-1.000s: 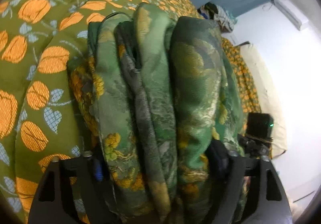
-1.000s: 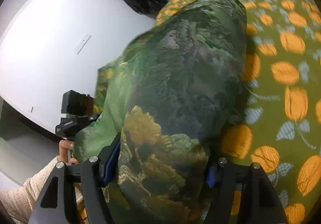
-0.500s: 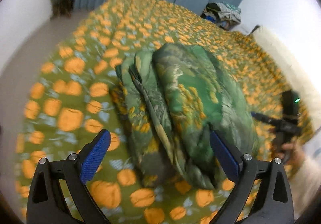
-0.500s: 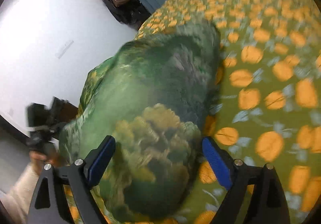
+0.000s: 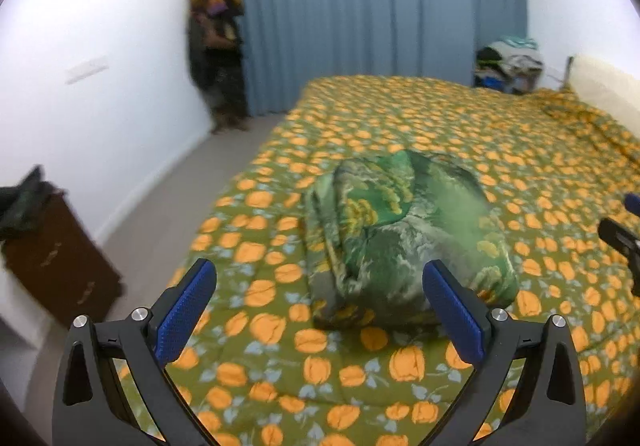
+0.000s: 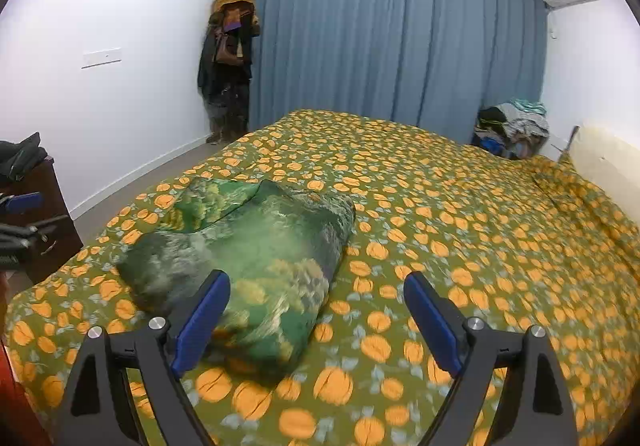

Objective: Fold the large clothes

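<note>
Folded green garment (image 5: 404, 242) lies in a thick bundle on the orange-patterned bedspread (image 5: 520, 150), centre of the left wrist frame and lower left of the right wrist frame (image 6: 248, 246). Left gripper (image 5: 320, 310) is spreading its jaws wider — nothing between the blue pads. Right gripper (image 6: 316, 322) stands wide and empty, its left pad overlapping the bundle in the frame — contact not clear

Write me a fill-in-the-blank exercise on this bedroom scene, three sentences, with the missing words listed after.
1. The folded green garment lies on a bedspread printed with ____ fruit.
2. Behind the bed hangs a ____ curtain.
3. The left gripper and the right gripper hold ____ between their pads.

Missing words: orange; blue; nothing
</note>
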A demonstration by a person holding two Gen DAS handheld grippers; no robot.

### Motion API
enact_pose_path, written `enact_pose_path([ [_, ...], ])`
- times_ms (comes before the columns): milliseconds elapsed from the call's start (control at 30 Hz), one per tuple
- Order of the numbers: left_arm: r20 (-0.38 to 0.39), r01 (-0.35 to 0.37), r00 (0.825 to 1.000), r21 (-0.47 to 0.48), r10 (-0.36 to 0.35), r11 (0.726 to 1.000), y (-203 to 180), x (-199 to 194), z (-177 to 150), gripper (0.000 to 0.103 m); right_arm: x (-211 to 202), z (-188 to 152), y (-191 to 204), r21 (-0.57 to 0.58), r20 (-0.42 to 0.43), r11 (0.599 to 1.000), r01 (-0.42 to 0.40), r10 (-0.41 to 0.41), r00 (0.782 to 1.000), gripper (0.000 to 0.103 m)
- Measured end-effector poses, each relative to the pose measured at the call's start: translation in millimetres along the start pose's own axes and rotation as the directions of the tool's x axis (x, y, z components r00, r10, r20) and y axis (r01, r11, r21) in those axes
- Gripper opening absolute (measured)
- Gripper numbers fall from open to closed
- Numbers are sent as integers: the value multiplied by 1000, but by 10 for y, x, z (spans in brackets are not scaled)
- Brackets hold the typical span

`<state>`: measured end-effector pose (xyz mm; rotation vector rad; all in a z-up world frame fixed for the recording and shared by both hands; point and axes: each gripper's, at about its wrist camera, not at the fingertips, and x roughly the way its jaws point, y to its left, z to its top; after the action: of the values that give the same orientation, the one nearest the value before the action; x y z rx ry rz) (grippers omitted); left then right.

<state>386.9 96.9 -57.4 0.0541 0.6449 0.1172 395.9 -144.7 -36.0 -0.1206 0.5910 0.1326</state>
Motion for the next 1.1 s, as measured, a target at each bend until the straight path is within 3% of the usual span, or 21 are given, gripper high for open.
enact_pose_path([
  [133,3,-13,1000,-6,13,1000,-110,-292,-66,102,-270,-79,36,52,-23,999,-7,8,1000,90],
  [300,68,-113,992,23,111,993,-278,-594,-153,103,-478,-197,72,67,-25,997,35,-33,999,90],
  [400,56,-89,995,46,86,995,-348,-705,-197,103,-595,-221,88,64,-18,996,63,-62,998,90],
  [600,36,-125,991,7,125,992,-385,-767,-258,102,-812,-220,115,50,5,995,81,-81,997,90],
  [700,21,-95,995,-10,95,995,-371,-780,-272,102,-927,-222,80,80,22,995,66,-68,997,90],
  [933,9,-48,999,-32,48,998,-391,-863,-273,103,-916,-223,51,128,-53,992,0,7,999,90],
  [1100,-5,-31,999,-33,31,999,-380,-914,-286,103,-959,-227,159,95,-47,995,19,-15,999,90],
])
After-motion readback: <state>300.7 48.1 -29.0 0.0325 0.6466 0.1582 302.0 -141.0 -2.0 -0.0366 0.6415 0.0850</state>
